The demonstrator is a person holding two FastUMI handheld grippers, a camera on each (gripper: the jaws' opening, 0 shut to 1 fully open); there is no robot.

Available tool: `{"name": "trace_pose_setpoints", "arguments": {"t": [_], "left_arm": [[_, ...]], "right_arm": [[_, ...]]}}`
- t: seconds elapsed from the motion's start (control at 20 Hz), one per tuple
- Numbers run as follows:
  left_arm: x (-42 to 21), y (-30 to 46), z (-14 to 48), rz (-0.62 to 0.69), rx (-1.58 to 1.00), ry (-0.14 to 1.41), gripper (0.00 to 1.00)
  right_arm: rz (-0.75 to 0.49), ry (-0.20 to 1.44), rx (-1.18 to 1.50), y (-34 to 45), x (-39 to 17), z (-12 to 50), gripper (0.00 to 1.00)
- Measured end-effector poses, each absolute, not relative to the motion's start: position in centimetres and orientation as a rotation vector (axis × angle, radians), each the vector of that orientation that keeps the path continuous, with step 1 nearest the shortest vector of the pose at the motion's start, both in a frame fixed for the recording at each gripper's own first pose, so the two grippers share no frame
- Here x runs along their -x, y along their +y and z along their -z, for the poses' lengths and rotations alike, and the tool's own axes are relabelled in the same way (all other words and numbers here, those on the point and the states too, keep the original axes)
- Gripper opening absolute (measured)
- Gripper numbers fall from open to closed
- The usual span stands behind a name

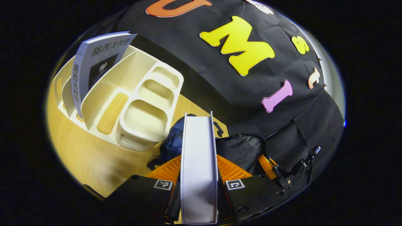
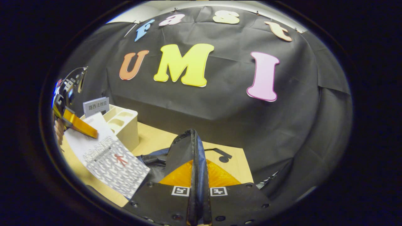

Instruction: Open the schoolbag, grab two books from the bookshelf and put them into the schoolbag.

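White book [image 1: 198, 163] clamped by left gripper [image 1: 198, 185] | right gripper [image 2: 199, 191] pinching schoolbag [image 2: 188, 150] edge

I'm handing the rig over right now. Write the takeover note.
Left claw: shut on a book, held over the schoolbag.
Right claw: shut on the schoolbag's zippered edge, holding it up and open.
A second book stands in the bookshelf on the table.
Done: bag open, first book taken.
Left: put this book in, then the second.
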State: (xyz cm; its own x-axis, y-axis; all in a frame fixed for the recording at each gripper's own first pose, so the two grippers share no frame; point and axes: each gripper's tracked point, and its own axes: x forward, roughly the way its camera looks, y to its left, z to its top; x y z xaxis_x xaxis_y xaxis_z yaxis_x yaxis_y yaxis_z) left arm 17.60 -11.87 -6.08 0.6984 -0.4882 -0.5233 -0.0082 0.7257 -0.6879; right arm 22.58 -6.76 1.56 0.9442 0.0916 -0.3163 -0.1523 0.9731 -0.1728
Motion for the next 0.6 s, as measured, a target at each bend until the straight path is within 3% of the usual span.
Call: {"name": "trace_pose_setpoints", "arguments": {"t": [0.35, 0.4, 0.45, 0.5, 0.6], "left_arm": [[-20.1, -17.3, 8.2, 0.264, 0.857, 0.788, 0.47], [-20.1, -18.2, 8.6, 0.261, 0.860, 0.793, 0.52], [-20.1, -19.3, 8.9, 0.264, 0.865, 0.798, 0.47], [-20.1, -20.5, 9.0, 0.276, 0.880, 0.802, 0.52], [-19.9, -22.4, 9.4, 0.297, 0.909, 0.802, 0.47]], "right_arm": [[-0.112, 0.257, 0.230, -7.3, -22.6, -3.9, 0.09], [-0.115, 0.251, 0.227, -7.2, -22.5, -4.2, 0.09], [-0.118, 0.248, 0.223, -7.0, -22.6, -4.3, 0.09], [-0.121, 0.245, 0.215, -6.8, -22.6, -4.5, 0.09], [-0.126, 0.235, 0.211, -6.4, -22.6, -4.9, 0.12]]}}
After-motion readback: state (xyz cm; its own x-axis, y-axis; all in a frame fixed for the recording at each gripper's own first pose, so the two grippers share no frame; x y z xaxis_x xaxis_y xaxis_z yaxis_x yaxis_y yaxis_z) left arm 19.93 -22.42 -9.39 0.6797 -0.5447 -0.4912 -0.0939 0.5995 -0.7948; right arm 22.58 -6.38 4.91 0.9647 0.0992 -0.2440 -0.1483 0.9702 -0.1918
